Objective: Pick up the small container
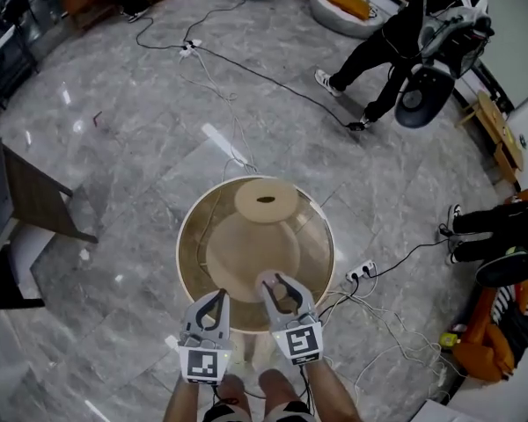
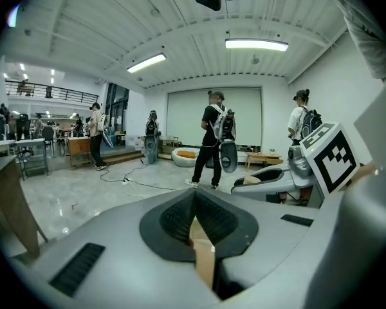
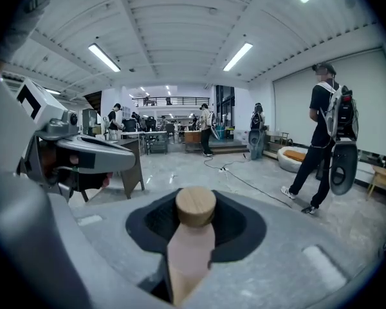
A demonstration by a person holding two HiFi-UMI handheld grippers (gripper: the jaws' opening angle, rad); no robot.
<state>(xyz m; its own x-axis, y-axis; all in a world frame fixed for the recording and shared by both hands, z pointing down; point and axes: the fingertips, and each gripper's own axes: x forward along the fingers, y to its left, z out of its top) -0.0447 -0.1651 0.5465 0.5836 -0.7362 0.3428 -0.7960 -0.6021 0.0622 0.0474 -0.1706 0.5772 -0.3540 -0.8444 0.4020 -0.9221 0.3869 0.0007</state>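
Keeping the small round light-wood container (image 3: 194,208) level matters most now. I judge it best to raise it straight up, away from the round tan table (image 1: 187,236), with an even squeeze so it cannot slip or tip. My right gripper (image 1: 280,287) has its jaws partly spread and clamped on the container's sides. My left gripper (image 1: 216,299) is pinched closed on nothing.

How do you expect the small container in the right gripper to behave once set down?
The small container looks like rigid wood, so it probably won't deform in the right gripper. Its round end suggests it might roll if laid sideways. Its smooth surface may slip under a light grip.
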